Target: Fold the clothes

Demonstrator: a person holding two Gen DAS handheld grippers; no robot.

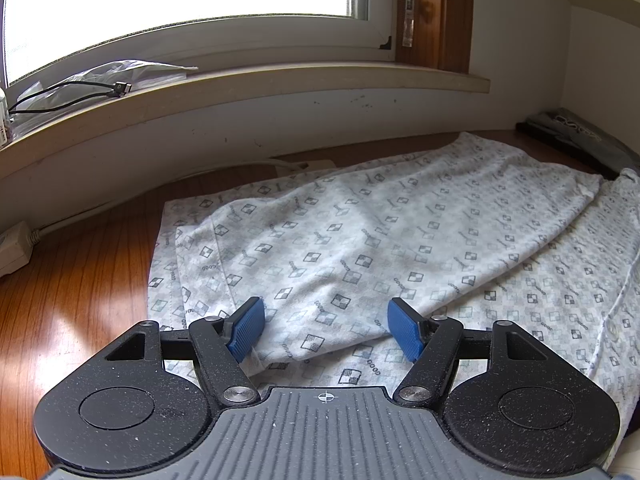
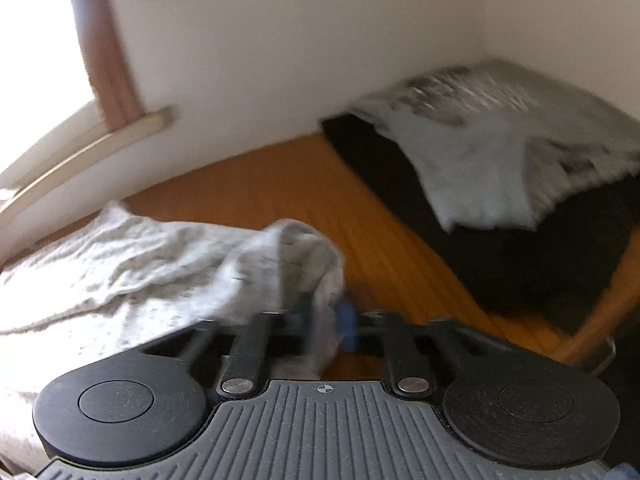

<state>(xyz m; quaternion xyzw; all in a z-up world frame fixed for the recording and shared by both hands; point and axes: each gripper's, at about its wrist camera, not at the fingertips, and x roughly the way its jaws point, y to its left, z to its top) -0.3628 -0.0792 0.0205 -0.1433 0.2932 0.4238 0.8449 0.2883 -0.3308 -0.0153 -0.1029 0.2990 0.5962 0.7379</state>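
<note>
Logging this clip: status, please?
Left tongs open over the shirt. Right tongs shut on a shirt fold. Dark pile lies apart, not in the way.

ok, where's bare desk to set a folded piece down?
Bare wood left of the shirt, up to the power strip. Another strip between the shirt and the dark pile, toward the wall. Right corner is crowded; the right gripper is pinching shirt fabric there.

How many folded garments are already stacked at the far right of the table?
2 visible: a light printed garment lying on top of a black garment, against the wall. More could be hidden underneath; the right wrist view is blurred.
</note>
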